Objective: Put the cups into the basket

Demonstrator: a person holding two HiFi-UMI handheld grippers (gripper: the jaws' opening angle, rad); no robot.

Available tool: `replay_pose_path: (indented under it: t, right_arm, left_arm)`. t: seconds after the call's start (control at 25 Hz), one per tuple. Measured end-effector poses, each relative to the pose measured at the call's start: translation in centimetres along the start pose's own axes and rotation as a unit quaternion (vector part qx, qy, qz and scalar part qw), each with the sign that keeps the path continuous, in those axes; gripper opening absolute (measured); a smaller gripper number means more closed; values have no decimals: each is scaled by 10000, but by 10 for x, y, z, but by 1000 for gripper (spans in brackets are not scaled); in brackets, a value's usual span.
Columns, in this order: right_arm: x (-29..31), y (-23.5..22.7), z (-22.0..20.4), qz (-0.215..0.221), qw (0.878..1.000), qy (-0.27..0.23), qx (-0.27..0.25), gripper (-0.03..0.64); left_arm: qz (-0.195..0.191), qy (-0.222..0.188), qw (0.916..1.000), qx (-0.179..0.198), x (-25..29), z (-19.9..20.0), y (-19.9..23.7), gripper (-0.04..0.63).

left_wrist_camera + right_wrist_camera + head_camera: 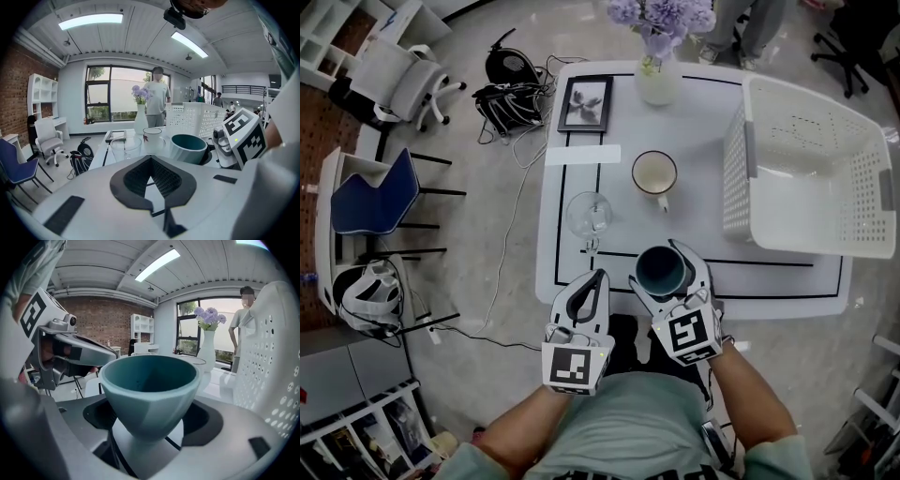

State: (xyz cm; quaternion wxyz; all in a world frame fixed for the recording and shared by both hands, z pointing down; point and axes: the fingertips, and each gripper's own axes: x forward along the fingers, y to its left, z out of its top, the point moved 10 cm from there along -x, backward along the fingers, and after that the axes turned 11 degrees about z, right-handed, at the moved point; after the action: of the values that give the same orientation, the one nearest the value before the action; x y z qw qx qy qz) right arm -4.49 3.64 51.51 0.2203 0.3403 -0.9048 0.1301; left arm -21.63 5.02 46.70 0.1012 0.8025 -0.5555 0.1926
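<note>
A teal cup stands on the white table near its front edge, between the jaws of my right gripper. That gripper is open: a gap shows on each side of the cup's narrow foot. My left gripper hangs just left of it, shut and empty. Beyond it stands a clear glass, and a white mug stands farther back. The white perforated basket sits at the table's right side.
A vase of purple flowers, a framed picture and a white card lie at the table's far side. Chairs, a bag and cables are on the floor to the left. A person stands beyond the table.
</note>
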Motion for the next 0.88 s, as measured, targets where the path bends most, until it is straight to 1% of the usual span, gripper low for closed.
replay_pose_path:
  t: [0.48, 0.72, 0.88]
  right_arm:
    - [9, -2, -1, -84, 9992, -241, -314, 360]
    - [9, 0, -1, -63, 9992, -298, -257, 360]
    - [5, 4, 5, -75, 9989, -407, -234, 359]
  left_arm:
    - [6, 15, 10000, -55, 5, -5, 5, 1]
    - [19, 16, 10000, -59, 3, -3, 9, 2]
    - [39, 42, 10000, -46, 3, -1, 10, 2]
